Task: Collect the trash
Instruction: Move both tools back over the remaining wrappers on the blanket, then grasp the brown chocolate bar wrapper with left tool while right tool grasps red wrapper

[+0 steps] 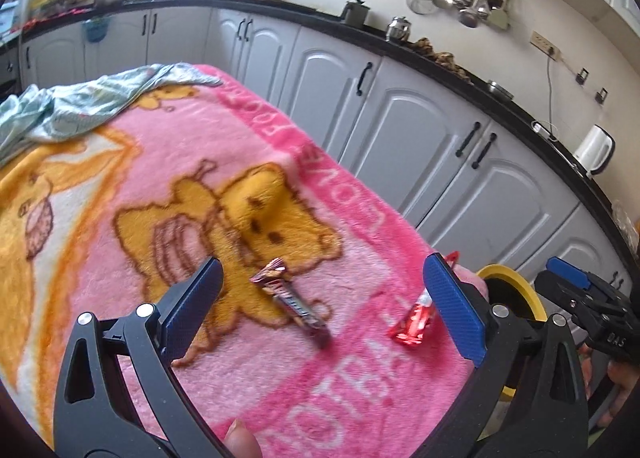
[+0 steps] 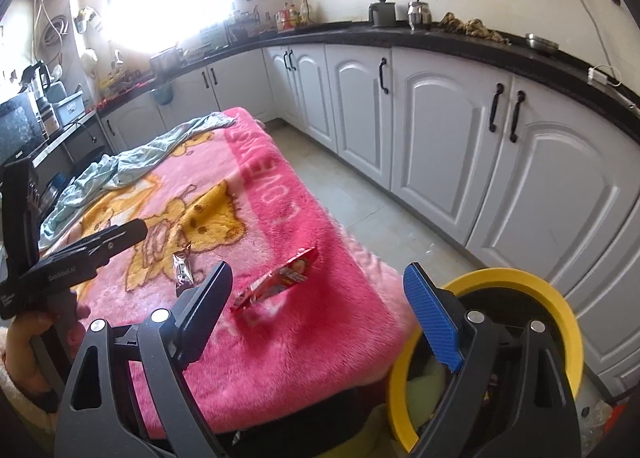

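A dark, silvery candy wrapper (image 1: 292, 302) (image 2: 183, 268) lies on the pink blanket (image 1: 200, 186) (image 2: 280, 338). A shiny red wrapper (image 1: 414, 324) (image 2: 276, 282) lies to its right, near the blanket's edge. My left gripper (image 1: 326, 302) is open above the blanket; the dark wrapper shows between its fingers, untouched. My right gripper (image 2: 320, 314) is also open and holds nothing, hanging over the blanket's near corner beside a yellow-rimmed bin (image 2: 560, 298) (image 1: 516, 294). The bin stands on the floor just past the blanket's right edge and has things inside.
A light green cloth (image 1: 80, 106) (image 2: 132, 162) is bunched at the blanket's far end. White kitchen cabinets (image 2: 440, 130) under a black counter run along the right. A strip of tiled floor (image 2: 360, 198) lies between. A hand (image 2: 28, 334) grips the left tool.
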Available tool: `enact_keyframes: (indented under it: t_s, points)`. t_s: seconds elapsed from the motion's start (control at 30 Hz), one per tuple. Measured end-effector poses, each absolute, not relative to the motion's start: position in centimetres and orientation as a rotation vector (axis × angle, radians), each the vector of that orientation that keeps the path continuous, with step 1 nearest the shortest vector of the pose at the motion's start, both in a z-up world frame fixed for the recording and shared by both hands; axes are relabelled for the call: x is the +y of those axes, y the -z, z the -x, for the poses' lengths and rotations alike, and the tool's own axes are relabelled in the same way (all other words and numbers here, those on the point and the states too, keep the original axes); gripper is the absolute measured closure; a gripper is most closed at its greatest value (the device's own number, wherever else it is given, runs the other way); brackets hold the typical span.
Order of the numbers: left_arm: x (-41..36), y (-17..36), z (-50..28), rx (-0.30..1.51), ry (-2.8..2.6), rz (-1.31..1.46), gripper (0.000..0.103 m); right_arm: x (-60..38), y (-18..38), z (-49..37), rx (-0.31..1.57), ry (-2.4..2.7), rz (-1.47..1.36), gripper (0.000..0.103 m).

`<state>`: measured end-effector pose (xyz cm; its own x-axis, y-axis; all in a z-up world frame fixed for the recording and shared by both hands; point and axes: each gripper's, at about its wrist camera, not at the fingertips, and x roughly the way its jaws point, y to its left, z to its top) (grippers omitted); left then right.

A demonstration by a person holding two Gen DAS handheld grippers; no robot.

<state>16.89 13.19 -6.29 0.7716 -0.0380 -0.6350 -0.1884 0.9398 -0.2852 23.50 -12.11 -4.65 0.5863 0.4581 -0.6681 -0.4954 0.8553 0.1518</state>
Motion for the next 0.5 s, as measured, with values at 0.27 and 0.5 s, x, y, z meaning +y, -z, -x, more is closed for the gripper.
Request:
enact_keyframes:
  t_s: [0.27, 0.5]
  points:
    - [15.9, 9.5, -17.6, 0.759, -0.082, 0.48, 0.011, -8.8, 7.8, -25.6, 0.841, -0.58, 0.072, 0.019]
    - [16.2, 12.0, -18.4, 0.822, -0.022, 0.59, 0.039, -6.7, 10.7, -27.5, 0.94, -0.611, 0.055, 0.031]
